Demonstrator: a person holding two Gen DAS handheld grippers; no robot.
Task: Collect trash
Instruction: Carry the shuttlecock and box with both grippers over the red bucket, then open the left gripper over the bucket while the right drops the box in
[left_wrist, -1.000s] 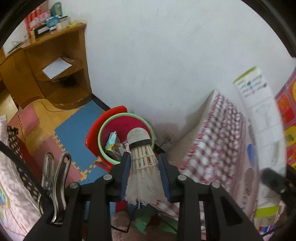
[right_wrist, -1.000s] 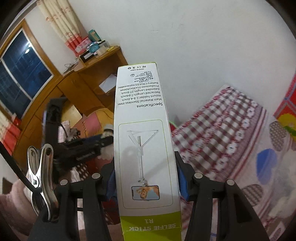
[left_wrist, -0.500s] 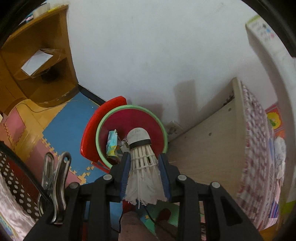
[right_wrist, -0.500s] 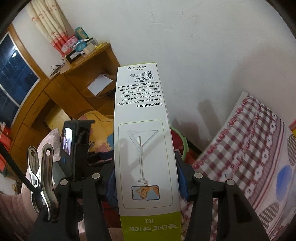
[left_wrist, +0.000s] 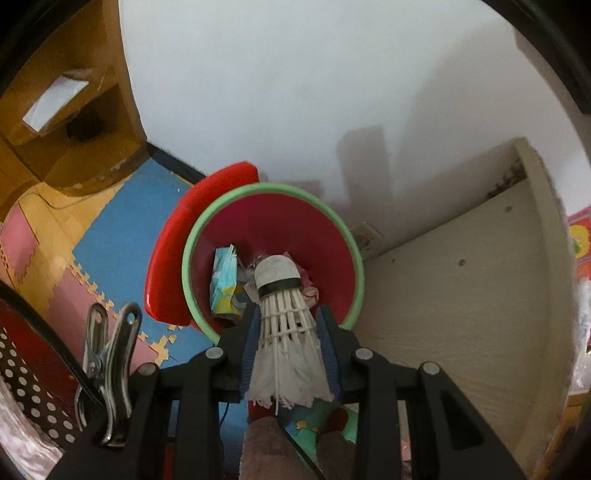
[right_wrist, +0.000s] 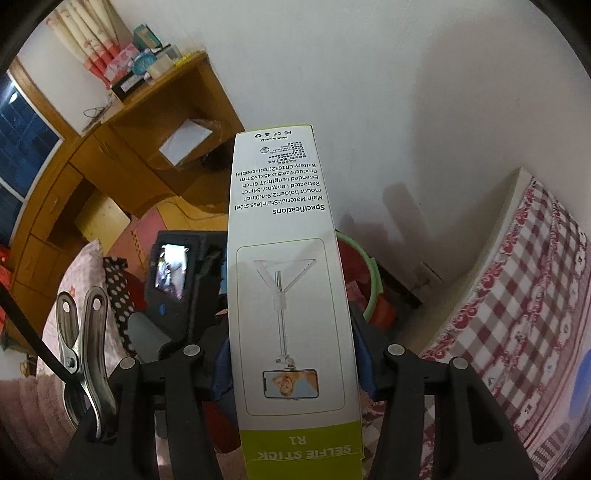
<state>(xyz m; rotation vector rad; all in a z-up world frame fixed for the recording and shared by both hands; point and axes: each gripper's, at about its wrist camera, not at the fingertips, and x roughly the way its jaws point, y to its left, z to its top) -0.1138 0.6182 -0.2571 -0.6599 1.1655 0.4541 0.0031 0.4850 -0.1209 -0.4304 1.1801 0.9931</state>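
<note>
Shuttlecock sits clamped in the left gripper, cork end pointing down over the red bin with the green rim, wrappers inside; the right gripper is clamped on a selfie stick box, bin just beyond

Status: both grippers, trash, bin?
Left gripper shut on shuttlecock, above bin. Right gripper shut on selfie-stick box. Nothing blocking bin mouth.

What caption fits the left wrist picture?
Left gripper holds a white feather shuttlecock above the green-rimmed red trash bucket.
</note>
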